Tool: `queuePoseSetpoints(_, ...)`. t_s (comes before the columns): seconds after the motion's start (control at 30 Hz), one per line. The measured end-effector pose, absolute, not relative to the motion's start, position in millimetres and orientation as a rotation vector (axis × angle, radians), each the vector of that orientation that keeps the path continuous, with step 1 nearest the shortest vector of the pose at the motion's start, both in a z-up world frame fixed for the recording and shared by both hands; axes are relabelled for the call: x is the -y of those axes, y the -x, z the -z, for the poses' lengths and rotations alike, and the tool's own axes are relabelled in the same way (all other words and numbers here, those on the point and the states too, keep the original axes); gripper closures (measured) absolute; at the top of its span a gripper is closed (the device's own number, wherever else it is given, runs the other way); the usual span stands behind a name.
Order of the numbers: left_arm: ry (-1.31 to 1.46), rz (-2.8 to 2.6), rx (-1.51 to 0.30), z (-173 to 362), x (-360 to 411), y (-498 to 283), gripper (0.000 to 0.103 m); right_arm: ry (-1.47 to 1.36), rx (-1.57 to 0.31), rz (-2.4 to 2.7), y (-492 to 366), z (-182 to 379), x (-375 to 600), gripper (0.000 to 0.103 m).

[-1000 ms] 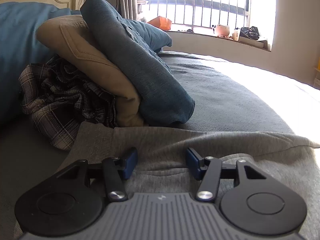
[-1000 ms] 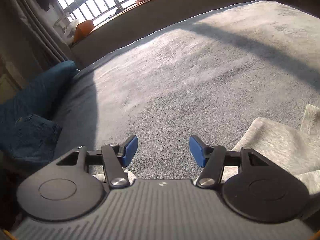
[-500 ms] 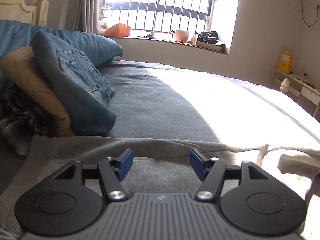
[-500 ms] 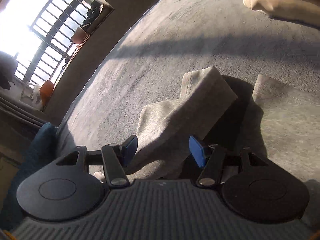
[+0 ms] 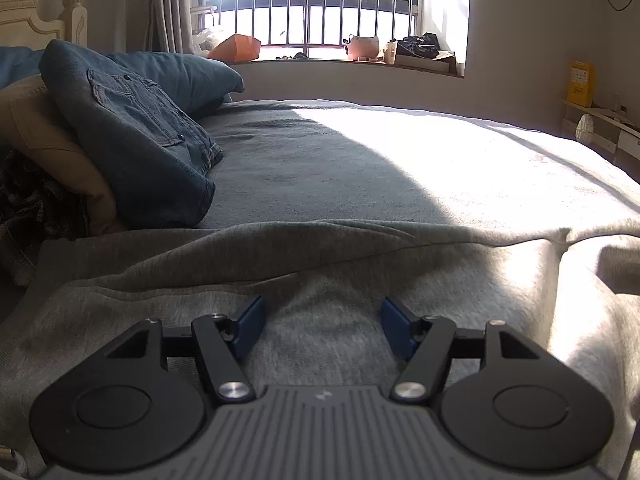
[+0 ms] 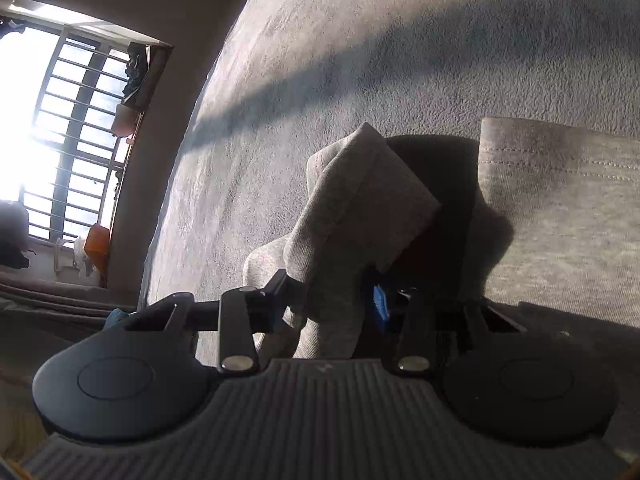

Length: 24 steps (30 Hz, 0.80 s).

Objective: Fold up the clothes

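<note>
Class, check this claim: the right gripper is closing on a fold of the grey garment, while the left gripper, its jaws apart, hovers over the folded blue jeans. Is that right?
Not quite. The left gripper, jaws apart, is over the grey garment, not the blue jeans, which lie farther off against the pillows, as the left wrist view shows. The rest holds: the right gripper is closing on a fold of that garment.

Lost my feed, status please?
Right gripper closing on grey sweatshirt sleeve. Left gripper open over sweatshirt body. Nothing blocking.
</note>
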State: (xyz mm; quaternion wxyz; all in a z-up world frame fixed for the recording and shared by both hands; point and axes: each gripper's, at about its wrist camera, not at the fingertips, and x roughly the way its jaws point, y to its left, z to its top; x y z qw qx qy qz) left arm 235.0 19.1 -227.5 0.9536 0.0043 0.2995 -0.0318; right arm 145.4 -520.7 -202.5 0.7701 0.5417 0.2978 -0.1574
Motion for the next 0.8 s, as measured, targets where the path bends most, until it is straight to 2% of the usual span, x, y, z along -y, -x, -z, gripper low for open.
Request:
queuePoseSetpoints(0.07,0.001,0.068,-0.607,227,-20,-234,0.037,-1.104,-0.597,0.320,-144,187,513,0.097)
queuePoseSetpoints(0.23,0.003,0.068,-0.600,228,-21,-234,0.037,-0.934,-0.481,0.210,-169,139,497,0.098)
queuePoseSetpoints(0.43,0.002,0.067,-0.596,228,-21,-235,0.037,-0.833,-0.445,0.090,-269,109,482,0.098)
queuePoseSetpoints(0.53,0.000,0.067,-0.596,228,-21,-235,0.037,-0.765,-0.529,0.026,-328,114,469,0.090)
queuePoseSetpoints(0.57,0.001,0.067,-0.596,228,-21,-236,0.037,-0.732,-0.581,0.029,-342,118,465,0.081)
queuePoseSetpoints(0.63,0.003,0.068,-0.596,228,-22,-236,0.037,-0.661,-0.639,0.071,-350,122,459,0.072)
queuePoseSetpoints(0.7,0.005,0.069,-0.595,229,-22,-236,0.037,-0.645,-0.612,0.075,-332,122,461,0.068)
queuePoseSetpoints(0.77,0.005,0.069,-0.594,229,-22,-236,0.037,-0.666,-0.558,0.091,-303,120,471,0.052)
queuePoseSetpoints(0.8,0.005,0.069,-0.593,229,-23,-236,0.037,-0.668,-0.549,0.108,-289,121,476,0.050)
